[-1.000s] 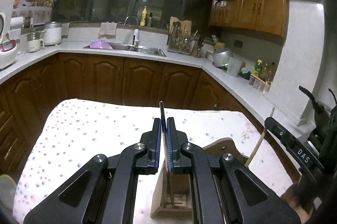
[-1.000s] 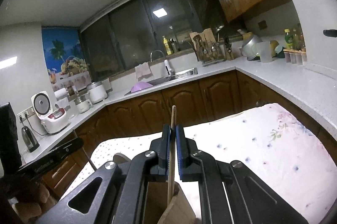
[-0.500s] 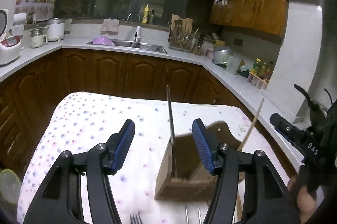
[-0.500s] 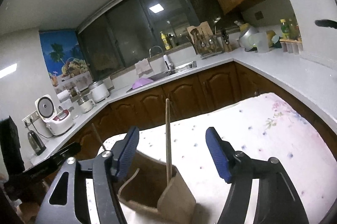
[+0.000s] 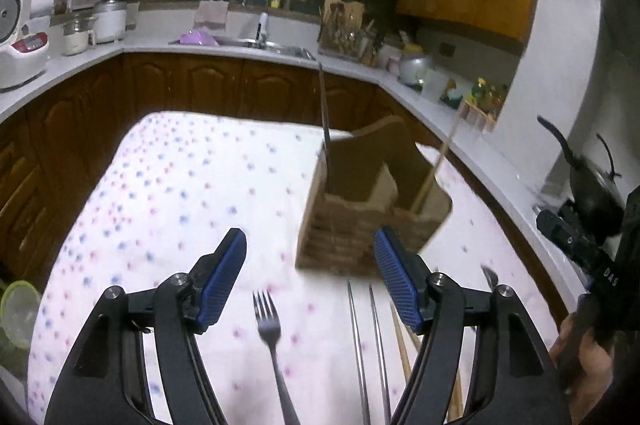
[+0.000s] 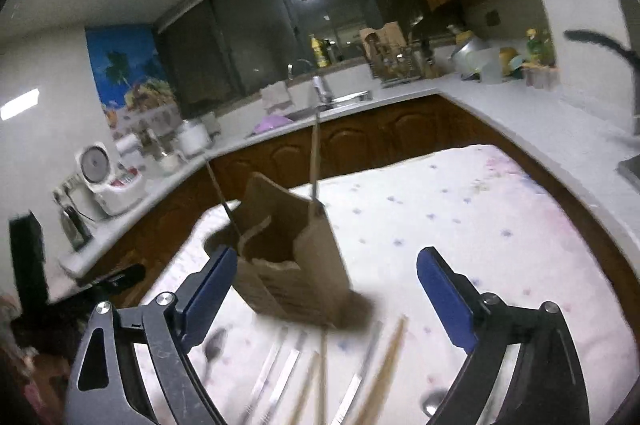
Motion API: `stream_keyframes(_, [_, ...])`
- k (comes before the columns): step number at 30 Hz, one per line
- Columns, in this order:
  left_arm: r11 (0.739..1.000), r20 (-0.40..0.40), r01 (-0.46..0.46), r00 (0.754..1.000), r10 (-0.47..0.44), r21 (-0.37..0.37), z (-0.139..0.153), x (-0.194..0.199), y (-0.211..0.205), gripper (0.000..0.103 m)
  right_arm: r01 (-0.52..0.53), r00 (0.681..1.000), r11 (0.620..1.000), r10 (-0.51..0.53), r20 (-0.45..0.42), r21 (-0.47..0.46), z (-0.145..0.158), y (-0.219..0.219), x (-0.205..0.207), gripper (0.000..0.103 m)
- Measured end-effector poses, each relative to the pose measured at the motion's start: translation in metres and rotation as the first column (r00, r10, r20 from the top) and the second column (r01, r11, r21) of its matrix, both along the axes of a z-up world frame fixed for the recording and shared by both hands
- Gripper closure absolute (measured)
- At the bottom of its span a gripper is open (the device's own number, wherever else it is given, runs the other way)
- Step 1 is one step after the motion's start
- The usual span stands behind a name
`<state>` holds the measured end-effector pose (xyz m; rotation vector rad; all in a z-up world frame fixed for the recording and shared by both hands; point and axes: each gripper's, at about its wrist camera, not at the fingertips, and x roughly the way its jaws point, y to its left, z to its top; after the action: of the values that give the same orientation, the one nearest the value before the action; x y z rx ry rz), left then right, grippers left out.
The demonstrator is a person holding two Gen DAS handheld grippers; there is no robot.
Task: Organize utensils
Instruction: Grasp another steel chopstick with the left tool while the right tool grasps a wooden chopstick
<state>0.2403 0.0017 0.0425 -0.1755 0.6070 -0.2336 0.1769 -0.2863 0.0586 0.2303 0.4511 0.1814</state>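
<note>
A wooden utensil holder (image 5: 368,201) stands on the dotted tablecloth (image 5: 180,193). A metal chopstick (image 5: 324,117) stands in its left compartment and a wooden chopstick (image 5: 434,165) leans in its right one. My left gripper (image 5: 310,281) is open and empty, in front of the holder. A fork (image 5: 272,345), metal chopsticks (image 5: 368,353) and wooden chopsticks (image 5: 400,341) lie before it. In the right wrist view the holder (image 6: 292,257) is blurred; my right gripper (image 6: 324,297) is open and empty above loose wooden chopsticks (image 6: 384,369) and metal utensils (image 6: 276,373).
Kitchen counters (image 5: 248,51) with a sink, a rice cooker (image 5: 20,41) and a dish rack (image 5: 344,33) ring the table. A green-lidded container (image 5: 16,309) is at the table's left edge. The right gripper's body (image 5: 592,257) shows at the right.
Both grippers opened and let go of their chopsticks, which now stand in the holder. Both have pulled back and up, bringing the loose utensils on the cloth into view.
</note>
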Motion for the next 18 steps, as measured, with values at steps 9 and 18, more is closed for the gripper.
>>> stream_keyframes(9, [0.999, -0.059, 0.030, 0.998, -0.028, 0.020, -0.018, -0.023, -0.011, 0.035, 0.016, 0.997, 1.000, -0.017, -0.079, -0.005, -0.020, -0.010, -0.032, 0.011])
stream_keyframes(18, [0.998, -0.131, 0.048, 0.991, -0.041, 0.048, -0.039, -0.022, -0.018, 0.035, 0.013, 0.987, 1.000, -0.017, -0.159, -0.026, -0.044, -0.010, -0.035, 0.017])
